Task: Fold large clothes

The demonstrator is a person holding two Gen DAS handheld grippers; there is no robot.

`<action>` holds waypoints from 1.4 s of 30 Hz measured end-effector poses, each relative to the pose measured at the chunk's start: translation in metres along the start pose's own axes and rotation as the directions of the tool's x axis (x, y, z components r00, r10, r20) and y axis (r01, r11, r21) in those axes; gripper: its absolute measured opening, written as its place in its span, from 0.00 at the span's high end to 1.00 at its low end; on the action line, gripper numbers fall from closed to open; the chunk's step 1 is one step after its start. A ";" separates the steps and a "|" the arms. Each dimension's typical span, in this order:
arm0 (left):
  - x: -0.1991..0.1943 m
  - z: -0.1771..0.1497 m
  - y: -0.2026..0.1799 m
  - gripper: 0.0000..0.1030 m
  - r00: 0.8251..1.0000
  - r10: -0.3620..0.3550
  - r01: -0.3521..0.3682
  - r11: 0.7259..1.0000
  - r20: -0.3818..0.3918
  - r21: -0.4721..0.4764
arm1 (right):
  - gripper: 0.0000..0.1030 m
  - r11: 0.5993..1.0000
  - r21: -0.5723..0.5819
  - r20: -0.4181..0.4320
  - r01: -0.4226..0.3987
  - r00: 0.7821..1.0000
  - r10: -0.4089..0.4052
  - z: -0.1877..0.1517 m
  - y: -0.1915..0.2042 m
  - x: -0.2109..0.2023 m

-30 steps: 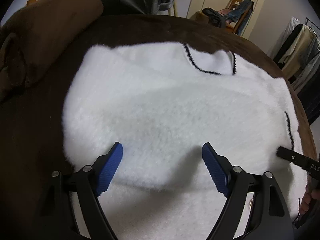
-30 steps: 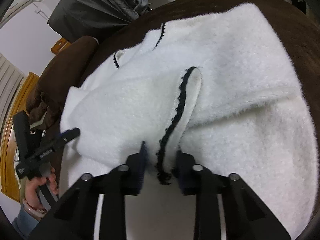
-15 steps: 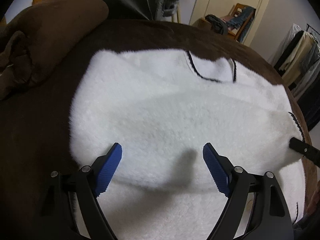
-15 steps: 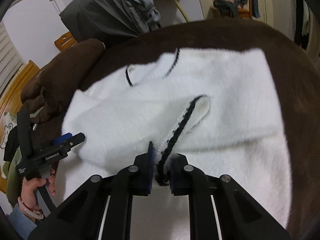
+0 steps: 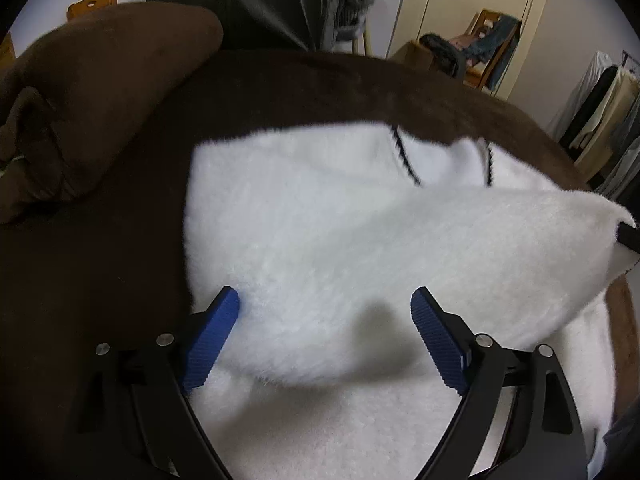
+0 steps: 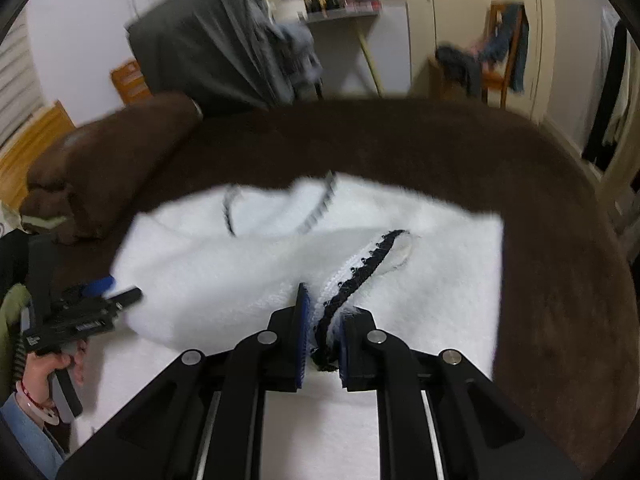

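Now, through your left wrist view, your left gripper [image 5: 324, 336] stands wide, holding nothing, its blue pads [image 5: 212, 340] straddling the near fold of the white fleece garment [image 5: 340, 240], which lies straight ahead of the tongs on the brown bed cover [image 5: 120, 264]; the raised sleeve runs from between those pads off to the far right, where the tip of the other tool [image 5: 628, 236] pinches its end. Through your right wrist view, your right gripper [image 6: 322, 340] is clamped narrow on the black-trimmed cuff [image 6: 360, 268], the trim running forward and rightward from the tongs. Your right hand owns the sleeve, so, as I judge it, the coming fold turns on carrying that cuff along the sleeve's long axis toward your left tool [image 6: 92, 312], low to the left.
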State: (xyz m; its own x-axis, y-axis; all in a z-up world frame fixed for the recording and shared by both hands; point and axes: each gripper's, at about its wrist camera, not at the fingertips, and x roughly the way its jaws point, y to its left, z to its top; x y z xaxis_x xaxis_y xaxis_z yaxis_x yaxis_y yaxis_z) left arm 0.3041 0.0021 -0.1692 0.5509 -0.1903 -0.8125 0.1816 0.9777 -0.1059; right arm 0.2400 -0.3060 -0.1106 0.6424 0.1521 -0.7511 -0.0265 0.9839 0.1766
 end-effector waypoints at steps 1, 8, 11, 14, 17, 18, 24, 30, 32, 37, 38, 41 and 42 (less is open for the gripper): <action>0.004 -0.003 0.000 0.16 1.000 0.003 -0.003 1.000 -0.003 0.004 | 0.87 1.000 0.005 -0.027 0.008 1.000 -0.008 -0.005 -0.006 0.010; 0.009 -0.014 0.000 0.12 1.000 0.016 -0.016 0.999 0.021 0.029 | 0.72 0.998 0.037 -0.143 0.049 0.989 -0.043 -0.041 -0.026 0.055; 0.010 -0.015 0.000 0.12 0.999 0.010 -0.011 0.999 0.031 0.045 | 0.71 0.997 0.063 -0.137 0.034 0.990 -0.025 -0.046 -0.029 0.054; 0.009 -0.018 0.001 0.12 0.999 0.006 -0.008 0.999 0.039 0.047 | 0.70 0.997 0.067 -0.136 0.033 0.990 -0.024 -0.046 -0.029 0.055; 0.009 -0.019 0.002 0.12 0.999 0.002 -0.003 0.999 0.047 0.041 | 0.70 0.997 0.072 -0.135 0.028 0.991 -0.018 -0.046 -0.030 0.056; 0.009 -0.019 0.002 0.12 0.999 0.000 -0.002 0.999 0.048 0.042 | 0.70 0.997 0.077 -0.136 0.025 0.991 -0.014 -0.045 -0.031 0.056; 0.007 -0.020 0.003 0.12 0.999 0.009 -0.011 0.998 0.036 0.063 | 0.63 0.998 0.061 -0.156 0.034 0.988 -0.024 -0.043 -0.029 0.052; -0.001 -0.026 0.007 0.12 0.999 0.023 -0.025 0.996 0.029 0.080 | 0.43 0.999 0.030 -0.151 0.042 0.988 -0.037 -0.050 -0.022 0.035; -0.005 -0.028 0.007 0.12 0.999 0.033 -0.035 0.995 0.033 0.090 | 0.38 0.999 0.030 -0.150 0.041 0.988 -0.036 -0.051 -0.022 0.031; -0.033 -0.041 0.025 0.10 0.999 0.022 -0.022 1.000 0.042 -0.003 | 0.27 0.998 0.049 -0.120 0.042 0.992 -0.036 -0.058 -0.023 -0.001; -0.039 -0.046 0.030 0.10 0.999 0.028 -0.027 0.999 0.042 -0.017 | 0.26 0.998 0.050 -0.119 0.037 0.992 -0.031 -0.061 -0.023 -0.008; -0.057 -0.065 0.045 0.10 0.999 0.044 -0.043 0.998 0.019 -0.049 | 0.26 0.999 0.040 -0.126 0.034 0.992 -0.029 -0.077 -0.020 -0.026; -0.063 -0.072 0.049 0.10 0.999 0.047 -0.047 0.997 0.008 -0.055 | 0.26 0.999 0.044 -0.125 0.024 0.992 -0.019 -0.087 -0.020 -0.035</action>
State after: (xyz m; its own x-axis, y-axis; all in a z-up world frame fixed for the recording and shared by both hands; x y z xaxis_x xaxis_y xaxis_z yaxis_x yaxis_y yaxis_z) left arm 0.2192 0.0683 -0.1644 0.5651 -0.1444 -0.8123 0.1103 0.9889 -0.0991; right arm 0.1515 -0.3231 -0.1431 0.5424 0.1441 -0.8277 0.0229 0.9823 0.1860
